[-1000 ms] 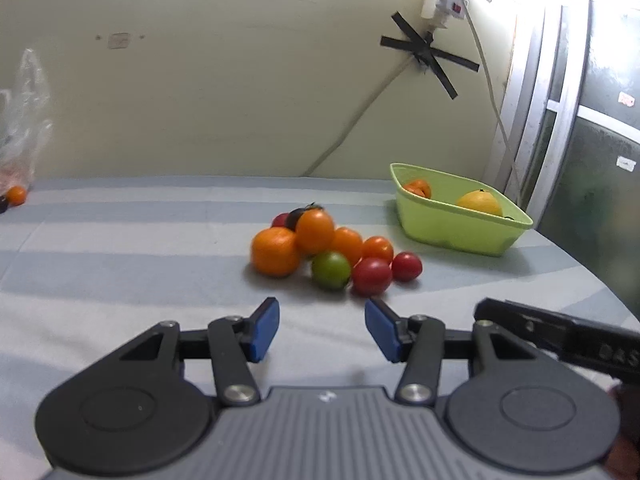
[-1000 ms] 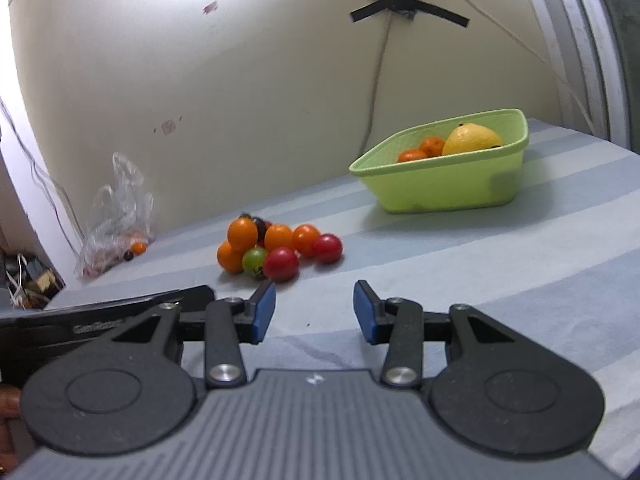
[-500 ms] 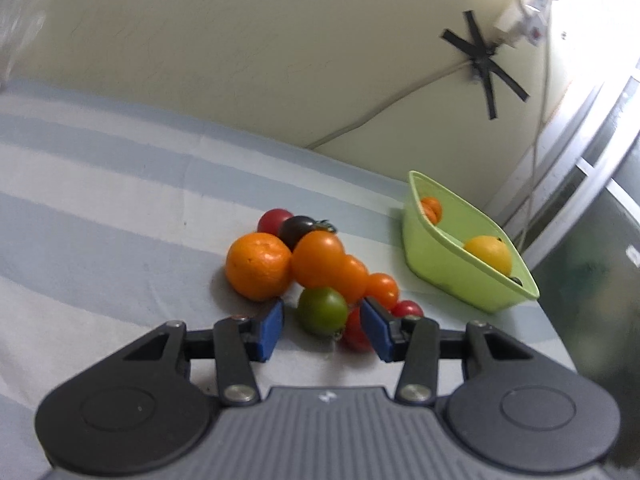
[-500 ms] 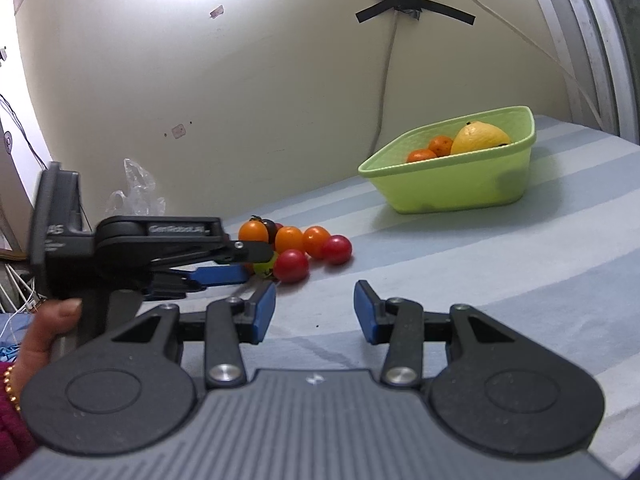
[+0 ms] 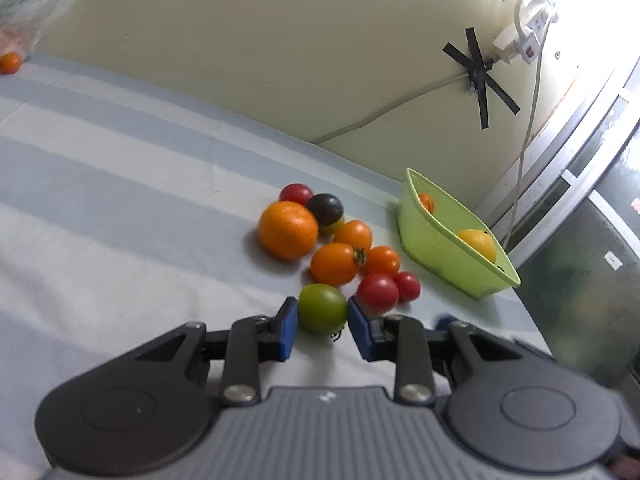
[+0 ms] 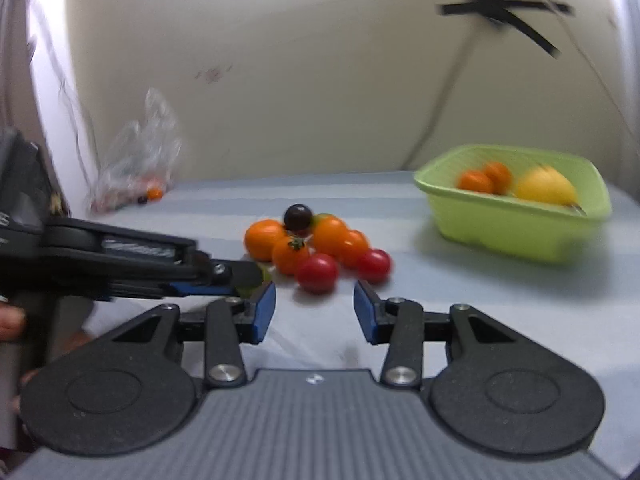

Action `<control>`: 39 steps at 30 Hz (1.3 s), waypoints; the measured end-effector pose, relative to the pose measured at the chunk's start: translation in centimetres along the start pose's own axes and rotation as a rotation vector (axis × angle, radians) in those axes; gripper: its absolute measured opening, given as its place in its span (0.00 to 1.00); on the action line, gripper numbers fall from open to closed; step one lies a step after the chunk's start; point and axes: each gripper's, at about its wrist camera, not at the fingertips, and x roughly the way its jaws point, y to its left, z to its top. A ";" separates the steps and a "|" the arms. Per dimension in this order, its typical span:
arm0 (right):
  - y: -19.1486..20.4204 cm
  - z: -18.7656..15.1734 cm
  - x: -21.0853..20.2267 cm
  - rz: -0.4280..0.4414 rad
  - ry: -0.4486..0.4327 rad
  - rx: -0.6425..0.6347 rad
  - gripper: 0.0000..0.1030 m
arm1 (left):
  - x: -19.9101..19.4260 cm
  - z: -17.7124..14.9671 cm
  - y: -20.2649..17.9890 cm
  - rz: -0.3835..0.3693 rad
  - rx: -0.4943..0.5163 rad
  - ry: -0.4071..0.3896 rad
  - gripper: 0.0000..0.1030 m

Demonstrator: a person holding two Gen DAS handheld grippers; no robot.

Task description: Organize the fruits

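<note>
With three fruits already in our green basket (image 5: pixel 456 264) near the desk's far right corner, our left gripper (image 5: pixel 322 322) brackets the green tomato (image 5: pixel 322 308), contact unclear, our right gripper (image 6: pixel 314 309) hangs open and empty, and the pile (image 5: pixel 336 240) remains.

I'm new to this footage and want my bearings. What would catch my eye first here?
The heap of orange, red and dark fruits on the striped cloth, with the left gripper set around a green tomato at its near edge. To the right stands a lime basket holding a yellow fruit and small orange ones; the right gripper is open and empty.
</note>
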 end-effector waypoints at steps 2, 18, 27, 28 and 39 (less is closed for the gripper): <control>0.4 0.3 1.5 -0.017 0.034 -0.027 0.44 | -0.7 -0.2 0.4 0.009 -0.001 -0.007 0.27; 0.3 -0.5 0.8 -0.022 0.064 -0.015 0.31 | -1.9 -1.1 -1.5 -0.047 0.093 -0.001 0.27; -2.4 -0.5 -3.3 -0.127 -0.075 -0.010 0.31 | 1.0 2.1 -7.0 -0.141 0.200 0.004 0.27; -3.1 0.2 -3.3 -0.156 -0.100 -0.006 0.31 | 1.7 3.0 -7.8 -0.154 0.204 -0.005 0.27; -8.8 3.9 1.9 -0.317 -0.175 -0.005 0.33 | 13.2 9.1 -12.5 -0.183 0.204 0.077 0.28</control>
